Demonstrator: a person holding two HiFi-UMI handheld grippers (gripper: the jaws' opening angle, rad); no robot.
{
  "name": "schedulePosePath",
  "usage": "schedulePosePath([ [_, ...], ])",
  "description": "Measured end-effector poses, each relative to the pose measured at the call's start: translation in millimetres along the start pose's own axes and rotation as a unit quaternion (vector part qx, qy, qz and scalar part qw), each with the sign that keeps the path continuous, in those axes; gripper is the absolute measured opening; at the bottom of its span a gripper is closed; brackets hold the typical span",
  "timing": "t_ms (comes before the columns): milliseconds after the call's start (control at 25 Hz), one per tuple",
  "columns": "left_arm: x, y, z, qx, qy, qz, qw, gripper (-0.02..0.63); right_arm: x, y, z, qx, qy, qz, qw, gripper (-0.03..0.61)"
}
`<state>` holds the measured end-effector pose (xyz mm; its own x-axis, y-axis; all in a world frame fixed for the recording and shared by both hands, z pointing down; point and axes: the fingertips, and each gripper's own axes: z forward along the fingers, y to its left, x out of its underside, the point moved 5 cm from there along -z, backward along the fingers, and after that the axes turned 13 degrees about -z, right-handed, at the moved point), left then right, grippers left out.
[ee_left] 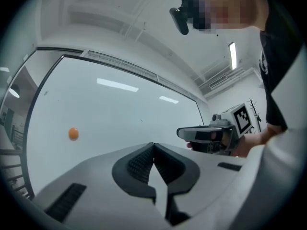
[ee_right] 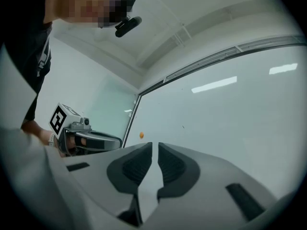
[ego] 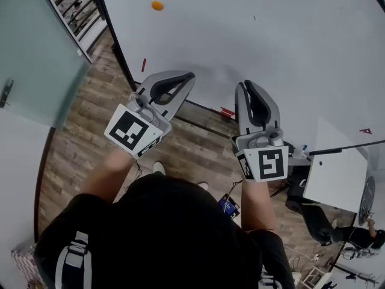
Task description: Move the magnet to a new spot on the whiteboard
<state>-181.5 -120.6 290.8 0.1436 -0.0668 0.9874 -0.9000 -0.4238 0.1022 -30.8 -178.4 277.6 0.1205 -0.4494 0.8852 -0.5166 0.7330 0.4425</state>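
Both grippers hold nothing: the left gripper (ego: 182,80) has its jaws pressed together, the right gripper (ego: 250,87) a sliver apart. The orange magnet (ego: 157,5) sits well away, upper left on the whiteboard (ego: 283,35); jaws this narrow would likely knock it aside rather than grip it

The head view looked steeply down at the wide white whiteboard (ego: 289,35). Both gripper views faced it, sharing its round orange magnet (ee_left: 73,133).

The magnet (ego: 157,5) sits on the whiteboard (ego: 271,41), left of the left claw (ego: 190,77).
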Motion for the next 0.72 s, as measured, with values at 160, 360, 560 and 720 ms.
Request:
schedulePosePath([
  [160, 22.4, -22.6, 7.1, 0.014, 0.019, -0.015, 0.9996, 0.003, 23.5, 3.6, -28.4, -0.013, 0.017, 0.029, 0.999, 0.002],
  [360, 47.5, -42.2, 15.3, 0.025, 0.032, -0.026, 0.9989, 0.003, 49.9, 13.7, -56.0, -0.028, 0.029, 0.057, 0.998, 0.000],
  [560, 68.8, -53.3, 18.2, 0.029, 0.051, -0.037, 0.9976, 0.003, 64.7, 21.7, -72.0, -0.033, 0.043, 0.062, 0.997, -0.008],
  [720, 77.2, -61.7, 20.6, 0.033, 0.052, -0.039, 0.9974, 0.003, 71.0, 20.8, -81.2, -0.033, 0.048, 0.067, 0.996, -0.008],
])
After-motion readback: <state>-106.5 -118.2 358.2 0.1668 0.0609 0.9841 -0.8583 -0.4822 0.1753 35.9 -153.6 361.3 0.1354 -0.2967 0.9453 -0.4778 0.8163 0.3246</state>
